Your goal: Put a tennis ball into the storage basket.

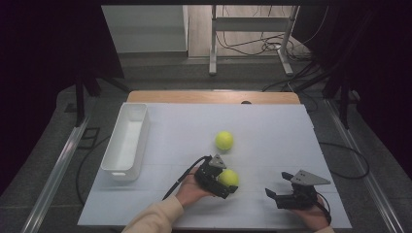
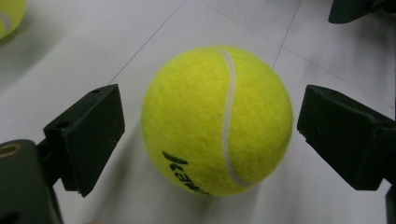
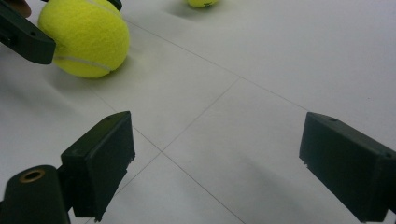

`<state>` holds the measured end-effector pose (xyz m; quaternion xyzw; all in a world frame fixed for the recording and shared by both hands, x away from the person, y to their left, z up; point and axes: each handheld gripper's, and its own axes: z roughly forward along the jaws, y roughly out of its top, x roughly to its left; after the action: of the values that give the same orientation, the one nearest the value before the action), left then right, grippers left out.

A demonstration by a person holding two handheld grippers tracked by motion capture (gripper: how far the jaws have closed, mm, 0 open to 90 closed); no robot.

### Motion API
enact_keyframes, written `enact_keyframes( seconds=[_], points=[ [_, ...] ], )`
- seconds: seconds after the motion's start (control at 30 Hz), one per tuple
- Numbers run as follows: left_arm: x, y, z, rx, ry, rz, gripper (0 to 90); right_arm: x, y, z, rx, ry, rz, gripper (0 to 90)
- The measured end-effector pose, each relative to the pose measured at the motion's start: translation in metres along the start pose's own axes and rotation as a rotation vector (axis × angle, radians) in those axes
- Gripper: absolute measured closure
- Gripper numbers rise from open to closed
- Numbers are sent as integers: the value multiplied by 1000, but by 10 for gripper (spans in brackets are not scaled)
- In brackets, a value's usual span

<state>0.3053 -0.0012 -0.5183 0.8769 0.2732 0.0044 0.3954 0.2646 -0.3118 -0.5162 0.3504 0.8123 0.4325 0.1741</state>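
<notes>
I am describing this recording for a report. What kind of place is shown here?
Probably a lab recording station: a white table between dark curtains, loose cables on the floor behind, and tennis balls as test objects.

Left gripper point(image 1: 228, 182) straddles a tennis ball point(image 1: 229, 177); another ball point(image 1: 224, 140) lies beyond.

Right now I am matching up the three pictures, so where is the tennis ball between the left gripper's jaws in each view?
High view: the near tennis ball lies low and centre, at the left gripper.
Left gripper view: the ball sits mid-frame between the open jaws, not touching them.
Right gripper view: the ball is top left.
Shared landmark: the far tennis ball, top left in the left gripper view, top centre in the right gripper view.
</notes>
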Motion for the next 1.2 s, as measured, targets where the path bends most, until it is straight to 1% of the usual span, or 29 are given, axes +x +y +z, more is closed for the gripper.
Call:
enact_keyframes(
  seconds=[0.03, 0.13, 0.17, 0.2, 0.23, 0.4, 0.53, 0.63, 0.67, 0.9, 1.2],
  points=[
    [0, 0, 1, 6, 2, 0, 88, 0, 0, 0, 0, 0, 0, 105],
    [0, 0, 1, 9, 0, 0, 156, 0, 0, 0, 0, 0, 0, 104],
    [0, 0, 1, 8, -7, 4, 156, 0, 0, 0, 0, 0, 1, 104],
    [0, 0, 1, 8, -9, 9, 212, 0, 0, 0, 0, 0, 1, 104],
    [-1, 0, 1, 9, -6, 13, 247, 0, 0, 0, 0, 0, 2, 104],
    [0, 0, -1, 16, -7, 15, 257, 0, 0, 0, 0, 0, 3, 105],
    [0, 0, -4, 16, -1, 27, 259, 0, 0, -1, -2, -2, 3, 104],
    [0, 0, -10, -8, -7, 16, 260, 0, 0, -1, -5, -2, 4, 104],
    [0, 0, -10, -8, -7, 16, 260, 0, 0, -1, -5, -2, 4, 104],
    [1, -1, -23, -32, 4, 28, 259, -1, 0, -2, -11, -6, 1, 104],
    [1, -2, -35, -54, 16, 36, 259, 0, 0, -2, -12, -7, 1, 104]
  ],
)
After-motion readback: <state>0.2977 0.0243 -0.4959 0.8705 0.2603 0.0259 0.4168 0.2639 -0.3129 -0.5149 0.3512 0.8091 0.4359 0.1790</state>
